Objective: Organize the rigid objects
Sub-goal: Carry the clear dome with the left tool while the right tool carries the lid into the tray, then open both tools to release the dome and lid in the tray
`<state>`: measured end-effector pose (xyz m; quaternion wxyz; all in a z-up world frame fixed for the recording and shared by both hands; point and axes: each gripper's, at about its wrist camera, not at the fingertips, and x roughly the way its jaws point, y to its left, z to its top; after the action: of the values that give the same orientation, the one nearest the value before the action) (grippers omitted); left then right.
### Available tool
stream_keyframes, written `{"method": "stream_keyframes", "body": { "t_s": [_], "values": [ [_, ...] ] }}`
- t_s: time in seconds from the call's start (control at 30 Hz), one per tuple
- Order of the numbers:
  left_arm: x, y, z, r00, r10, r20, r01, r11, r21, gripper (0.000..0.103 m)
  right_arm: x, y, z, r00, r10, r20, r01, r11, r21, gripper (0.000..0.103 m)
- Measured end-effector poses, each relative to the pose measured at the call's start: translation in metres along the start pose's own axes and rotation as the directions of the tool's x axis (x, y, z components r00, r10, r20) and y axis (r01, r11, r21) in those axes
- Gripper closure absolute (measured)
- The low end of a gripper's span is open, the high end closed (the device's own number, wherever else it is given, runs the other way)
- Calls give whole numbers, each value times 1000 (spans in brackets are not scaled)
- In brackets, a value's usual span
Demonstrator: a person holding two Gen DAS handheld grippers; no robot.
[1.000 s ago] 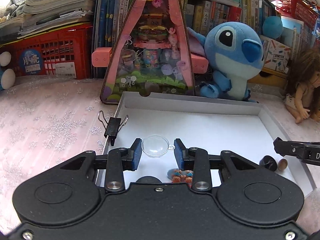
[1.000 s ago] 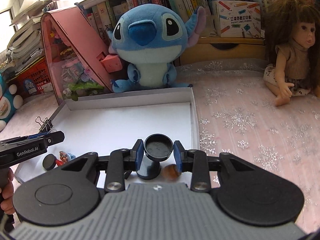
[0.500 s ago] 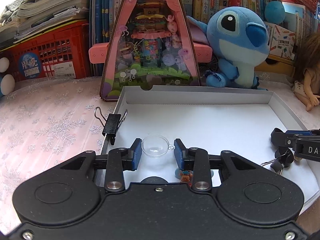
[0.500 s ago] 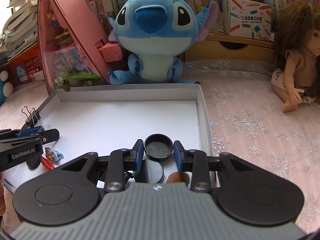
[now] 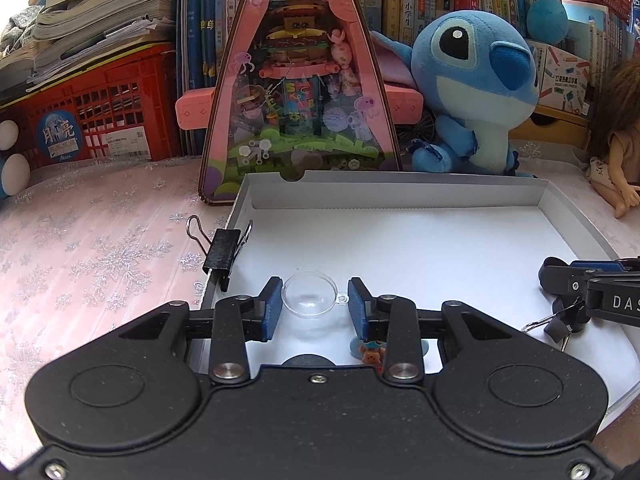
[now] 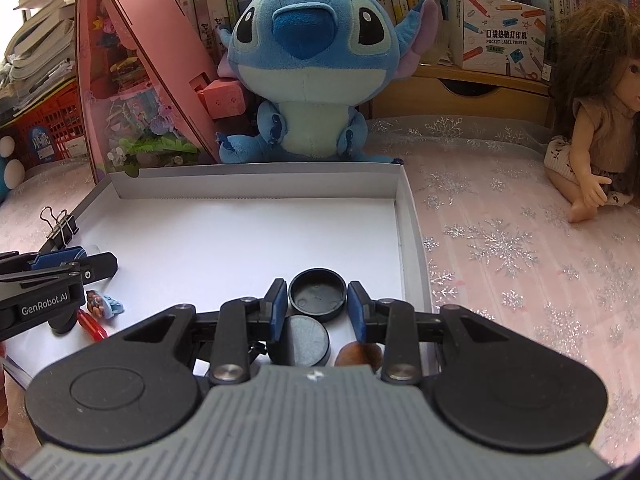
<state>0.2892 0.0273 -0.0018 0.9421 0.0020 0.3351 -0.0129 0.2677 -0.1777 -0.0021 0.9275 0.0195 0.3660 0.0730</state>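
Nearest the right gripper (image 6: 317,306), inside the white tray (image 6: 408,240) by its right wall, a flat dark disc (image 6: 306,340) and a brown nut-like piece (image 6: 358,354) lie close together, a small group that suggests like things are being gathered at this near right corner. Just beyond them the black cap (image 6: 317,294) sits open side up on the tray floor between the blue pads; the jaws have just been opening, and a gap shows on each side of the cap, so it looks set down and released beside its fellows.

At the near left of the tray, the left gripper (image 5: 315,304) has the clear plastic dome (image 5: 309,294) between its pads. The left pad touches its rim; on the right only the dome's small loop nears the pad, so a light clasp seems likely. Under it lie a small cartoon figure (image 5: 370,354) and another dark disc (image 5: 306,361).

Farther out, a black binder clip (image 5: 222,250) bites the tray's left wall. Beyond the far wall stand a pink house-shaped toy box (image 5: 298,92) and a blue plush (image 6: 312,64).
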Motion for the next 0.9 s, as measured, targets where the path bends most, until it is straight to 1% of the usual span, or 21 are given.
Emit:
{"method": "stream_keyframes", "body": {
  "t_s": [0.03,0.07,0.13,0.2,0.3,0.47,0.7,0.9],
  "values": [
    [0,0,0,1000,-1,-1,1,1000,-2,68,-1,-1,0,1000,5,2,-5,1000,8,53],
    [0,0,0,1000,-6,-4,6,1000,-6,64,-1,-2,0,1000,12,4,-12,1000,16,47],
    [-1,1,-1,1000,-14,-7,14,1000,-17,58,-4,-2,-1,1000,24,14,-24,999,25,46],
    [-4,0,-2,1000,-10,-2,10,1000,-18,44,-8,-2,-2,999,25,28,-26,999,23,39],
    [-9,-3,-3,1000,0,8,0,1000,-4,32,-16,-2,-3,998,34,54,-35,999,17,36],
    [-23,-6,-2,1000,-25,19,25,1000,3,27,-29,-3,-5,995,51,84,-52,998,17,29],
    [-51,-12,-10,997,-65,39,64,998,24,22,-50,-1,-15,990,62,125,-58,998,-33,20],
    [-75,-16,-20,994,-100,51,98,995,37,21,-70,3,-25,986,75,149,-65,995,-70,17]
  ]
}}
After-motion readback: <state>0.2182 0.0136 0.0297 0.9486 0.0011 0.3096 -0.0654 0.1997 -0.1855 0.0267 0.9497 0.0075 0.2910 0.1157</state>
